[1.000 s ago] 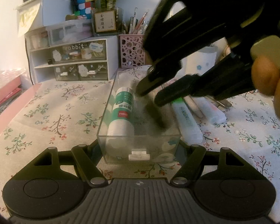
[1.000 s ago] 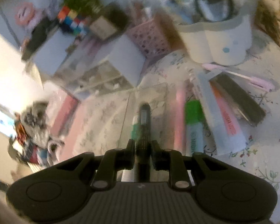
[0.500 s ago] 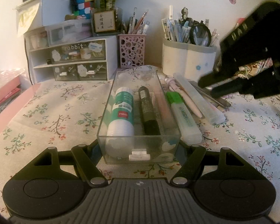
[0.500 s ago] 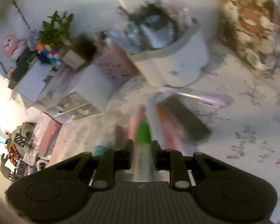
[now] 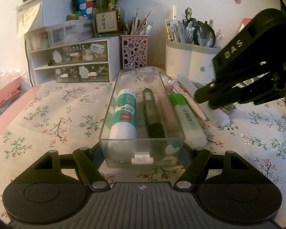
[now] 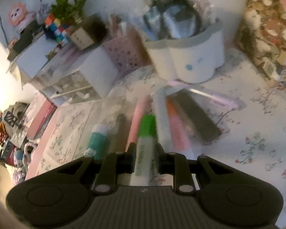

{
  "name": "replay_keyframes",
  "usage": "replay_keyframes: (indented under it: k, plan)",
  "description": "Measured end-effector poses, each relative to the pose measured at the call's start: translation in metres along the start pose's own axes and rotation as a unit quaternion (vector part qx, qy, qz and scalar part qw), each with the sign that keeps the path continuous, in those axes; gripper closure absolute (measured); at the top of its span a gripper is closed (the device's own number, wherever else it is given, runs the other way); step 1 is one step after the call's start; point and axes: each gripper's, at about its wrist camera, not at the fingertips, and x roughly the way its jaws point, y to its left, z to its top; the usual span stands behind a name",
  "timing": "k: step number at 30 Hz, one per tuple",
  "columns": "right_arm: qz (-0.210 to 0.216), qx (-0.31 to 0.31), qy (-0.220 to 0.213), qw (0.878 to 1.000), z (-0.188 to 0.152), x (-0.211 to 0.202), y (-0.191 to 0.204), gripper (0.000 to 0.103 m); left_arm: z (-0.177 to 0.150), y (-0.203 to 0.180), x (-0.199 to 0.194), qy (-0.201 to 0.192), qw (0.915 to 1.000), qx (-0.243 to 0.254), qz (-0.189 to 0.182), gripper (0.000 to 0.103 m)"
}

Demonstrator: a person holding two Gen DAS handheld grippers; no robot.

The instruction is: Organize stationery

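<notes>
A clear plastic tray [image 5: 143, 158] lies on the flowered cloth, held at its near end between my left gripper's [image 5: 142, 152] fingers. In it lie a green-and-white glue stick [image 5: 124, 114] and a dark marker [image 5: 152, 112]. A green-capped highlighter [image 5: 186, 118] lies just right of the tray, beside a pink pen [image 5: 188, 101]. My right gripper [image 5: 206, 101] hovers open at the right, above the loose pens. In the right wrist view its fingers straddle the highlighter [image 6: 145, 143] from above, gripper [image 6: 145, 152] apart from it.
A white pen holder [image 5: 188, 63], a pink perforated cup [image 5: 134, 52] and a white drawer unit [image 5: 72, 63] stand at the back. More loose pens and a dark flat case [image 6: 198, 118] lie right of the highlighter. A pink table edge [image 5: 2, 122] runs at the left.
My right gripper released the dark marker into the tray, pulled out and moved right, over the green highlighter. The left gripper and tray have not moved.
</notes>
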Motion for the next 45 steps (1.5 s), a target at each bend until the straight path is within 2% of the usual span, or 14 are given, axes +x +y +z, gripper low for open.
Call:
replay_keyframes:
  k: [7,9,15,22,25,30,36,41,45]
  plan:
    - [0.008,-0.015,0.007,1.0,0.0,0.006,0.003,0.094,0.0,0.0,0.0,0.0,1.0,0.0,0.0,0.03]
    - [-0.004,-0.023,0.002,1.0,0.0,0.007,0.007,0.094,0.0,0.0,0.0,0.0,1.0,0.0,0.0,0.03]
    - [-0.079,-0.085,-0.048,0.992,0.011,0.003,0.012,0.094,0.0,0.0,0.0,0.0,1.0,0.0,0.0,0.03]
    - [-0.099,-0.154,-0.013,0.983,0.012,0.036,0.022,0.094,0.0,0.0,0.0,0.0,1.0,0.0,0.0,0.03]
    - [-0.106,-0.157,-0.022,0.982,0.012,0.037,0.023,0.094,0.0,0.0,0.0,0.0,1.0,0.0,0.0,0.03]
    - [-0.087,-0.126,-0.012,0.988,0.018,0.034,0.017,0.094,0.0,0.0,0.0,0.0,1.0,0.0,0.0,0.03]
    - [-0.044,-0.033,-0.008,0.998,0.024,0.024,-0.002,0.094,0.0,0.0,0.0,0.0,1.0,0.0,0.0,0.03]
    - [0.012,0.039,-0.014,0.999,0.023,0.007,-0.008,0.094,0.0,0.0,0.0,0.0,1.0,0.0,0.0,0.03]
    - [0.056,0.069,-0.01,0.996,0.021,-0.004,0.001,0.094,0.0,-0.001,0.0,0.0,1.0,0.0,0.001,0.03]
